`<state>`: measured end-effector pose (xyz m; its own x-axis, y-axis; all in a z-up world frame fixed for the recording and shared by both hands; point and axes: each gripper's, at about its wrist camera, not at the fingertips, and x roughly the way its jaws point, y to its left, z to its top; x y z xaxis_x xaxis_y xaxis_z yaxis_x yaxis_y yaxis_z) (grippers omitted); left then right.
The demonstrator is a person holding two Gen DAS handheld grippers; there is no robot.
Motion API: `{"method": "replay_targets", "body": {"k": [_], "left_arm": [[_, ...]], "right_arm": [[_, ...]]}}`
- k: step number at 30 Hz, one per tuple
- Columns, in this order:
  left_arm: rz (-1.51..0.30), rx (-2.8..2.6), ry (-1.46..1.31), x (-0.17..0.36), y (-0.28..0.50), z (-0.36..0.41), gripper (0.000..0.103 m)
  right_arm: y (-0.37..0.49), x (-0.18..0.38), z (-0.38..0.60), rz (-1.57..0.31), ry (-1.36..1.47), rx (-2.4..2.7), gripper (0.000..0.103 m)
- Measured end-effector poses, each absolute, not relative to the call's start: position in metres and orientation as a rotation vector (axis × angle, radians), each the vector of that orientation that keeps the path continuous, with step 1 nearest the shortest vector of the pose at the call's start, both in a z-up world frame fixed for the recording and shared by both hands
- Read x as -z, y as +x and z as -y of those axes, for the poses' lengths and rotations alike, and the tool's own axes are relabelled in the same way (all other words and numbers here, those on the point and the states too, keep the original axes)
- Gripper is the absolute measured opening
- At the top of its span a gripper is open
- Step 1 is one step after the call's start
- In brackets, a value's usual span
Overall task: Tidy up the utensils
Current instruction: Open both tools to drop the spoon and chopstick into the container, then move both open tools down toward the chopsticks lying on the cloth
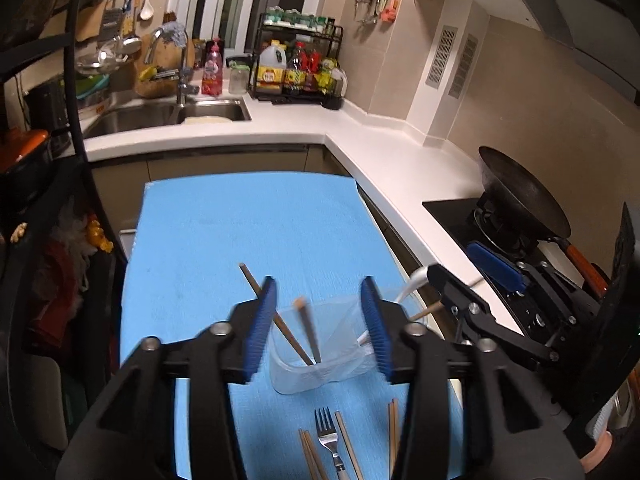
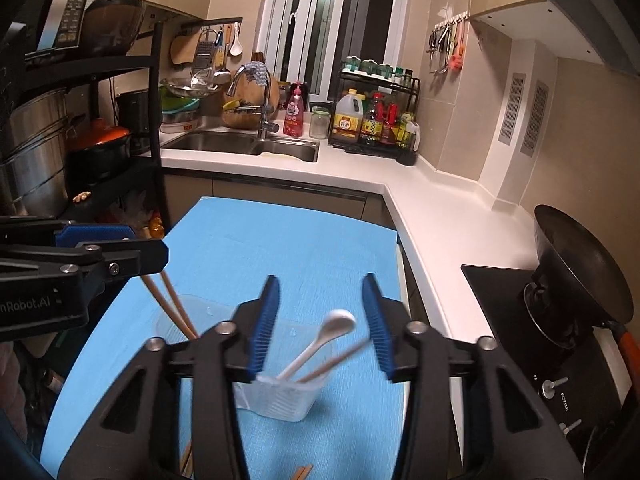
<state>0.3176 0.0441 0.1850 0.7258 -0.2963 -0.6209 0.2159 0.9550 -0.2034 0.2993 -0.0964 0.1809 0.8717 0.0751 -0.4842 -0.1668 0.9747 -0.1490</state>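
Utensils are shared between the clear plastic holder point(image 1: 320, 354) and the blue mat point(image 1: 256, 232) in front of you. The holder stands on the mat, just beyond your left gripper point(image 1: 320, 320), whose blue pads are apart and hold nothing. Two wooden chopsticks point(image 1: 298, 338) lean inside the left compartment of the holder; one long tip comes out past the left pad. In the right wrist view you see the other compartment, with a white spoon point(image 2: 320, 342) and one more wooden stick point(image 2: 336, 360) leaning in it, both a little blurred. Your right gripper point(image 2: 322, 324) hangs above this side of the holder, and its pads are also apart, with nothing between them.

Near the lower edge of the left wrist view, a metal fork point(image 1: 330, 438) lies flat on the mat with its tines pointing toward the holder. Loose chopsticks point(image 1: 346, 440) lie just beside it on both sides, and another pair point(image 1: 393, 432) lies further right, partly hidden by the gripper body.

A white counter point(image 1: 384, 156) runs behind the mat, with a sink point(image 1: 168, 114) at the far left and a black wok point(image 1: 520, 196) on the stove at the right.
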Motion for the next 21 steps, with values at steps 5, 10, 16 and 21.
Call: {"method": "replay_targets", "body": {"k": [5,10,16,21], "left_arm": [[-0.646,0.271,-0.126,-0.198,0.291,-0.053,0.044],[-0.586,0.238,-0.092,-0.202,0.242,-0.056,0.044],[-0.556,0.234,-0.051,-0.179,0.181,-0.050,0.044],[-0.542,0.227,-0.026,-0.146,0.135,-0.047,0.037]], "right_arm": [[0.265,-0.194,0.100,-0.460,-0.152,-0.134,0.051],[0.214,-0.199,0.103,-0.426,-0.100,-0.158,0.052],[0.152,-0.187,0.094,-0.405,-0.108,-0.201,0.054],[0.109,-0.167,0.100,-0.405,-0.109,-0.216,0.054]]}}
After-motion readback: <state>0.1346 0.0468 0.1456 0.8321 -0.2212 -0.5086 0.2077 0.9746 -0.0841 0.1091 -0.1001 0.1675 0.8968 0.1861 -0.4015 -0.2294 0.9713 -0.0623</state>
